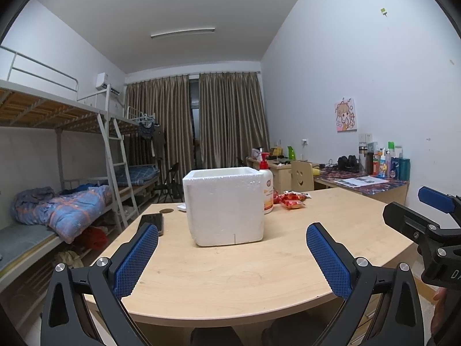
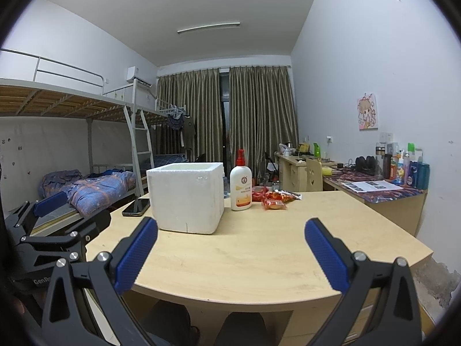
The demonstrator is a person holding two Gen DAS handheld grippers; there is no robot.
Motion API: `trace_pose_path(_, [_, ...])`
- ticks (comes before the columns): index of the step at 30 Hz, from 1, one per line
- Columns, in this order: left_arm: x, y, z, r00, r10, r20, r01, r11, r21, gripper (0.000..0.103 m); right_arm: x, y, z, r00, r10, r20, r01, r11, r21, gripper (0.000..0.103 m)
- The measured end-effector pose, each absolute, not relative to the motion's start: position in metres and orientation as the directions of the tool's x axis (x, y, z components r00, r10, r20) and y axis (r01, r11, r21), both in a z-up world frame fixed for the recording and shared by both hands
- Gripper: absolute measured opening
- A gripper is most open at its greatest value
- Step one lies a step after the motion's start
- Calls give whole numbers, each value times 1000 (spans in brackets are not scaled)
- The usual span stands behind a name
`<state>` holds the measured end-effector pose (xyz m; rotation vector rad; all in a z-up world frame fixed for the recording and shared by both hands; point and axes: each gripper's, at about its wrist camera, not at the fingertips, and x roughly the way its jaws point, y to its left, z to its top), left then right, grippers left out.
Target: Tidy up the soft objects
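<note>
A white foam box [image 1: 224,206] stands open-topped on the light wooden table [image 1: 259,265]; it also shows in the right wrist view [image 2: 187,197]. Several red snack packets [image 1: 291,197] lie behind it to the right, also seen in the right wrist view [image 2: 272,197]. My left gripper [image 1: 232,255] is open and empty, held near the table's front edge, short of the box. My right gripper [image 2: 230,252] is open and empty, to the right of the left one. Each gripper shows at the edge of the other's view.
A white pump bottle [image 2: 241,186] stands right of the box. A black phone [image 2: 137,207] lies left of it. A bunk bed [image 1: 57,173] stands at the left, a cluttered desk [image 2: 383,186] at the right wall, a chair [image 1: 302,176] behind the table.
</note>
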<state>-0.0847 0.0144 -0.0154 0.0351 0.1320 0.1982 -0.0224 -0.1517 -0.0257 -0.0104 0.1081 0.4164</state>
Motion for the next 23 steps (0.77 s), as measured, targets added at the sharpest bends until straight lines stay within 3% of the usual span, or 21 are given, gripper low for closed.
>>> trace_pose_path(23, [-89, 15, -13, 973, 195, -119, -191, 981, 45, 103, -24, -154, -27, 909, 402, -105, -403, 915, 13, 103])
